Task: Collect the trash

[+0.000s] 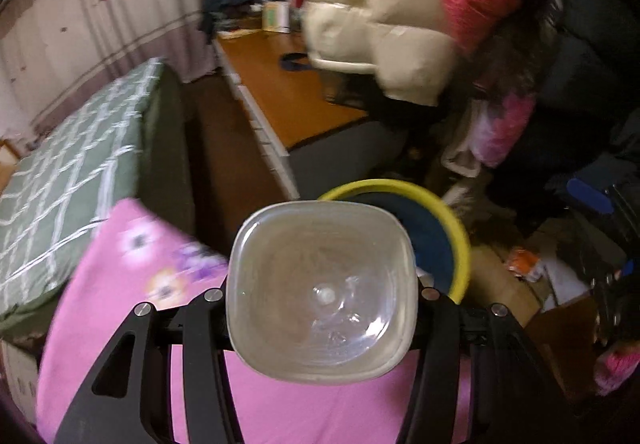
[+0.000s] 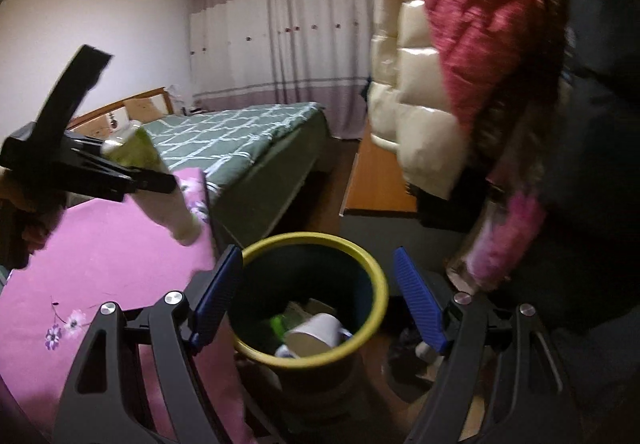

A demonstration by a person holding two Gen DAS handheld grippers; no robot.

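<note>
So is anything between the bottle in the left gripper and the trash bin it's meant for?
Nothing visible. The left gripper holds the plastic bottle over the pink bedcover, up and to the left of the yellow-rimmed bin. The bin's mouth is open and only partly filled. The open right gripper straddles it without covering it.

One bottle (image 1: 322, 290), one bin (image 2: 314, 298) — two tongs (image 2: 318, 298).

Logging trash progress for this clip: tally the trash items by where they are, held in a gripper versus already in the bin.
Held in the left gripper: 1, a plastic bottle.
Visible inside the yellow-rimmed bin: at least 3, a white cup, a green piece, a paper scrap.
Held in the right gripper: 0.
Total: 4 visible.
</note>
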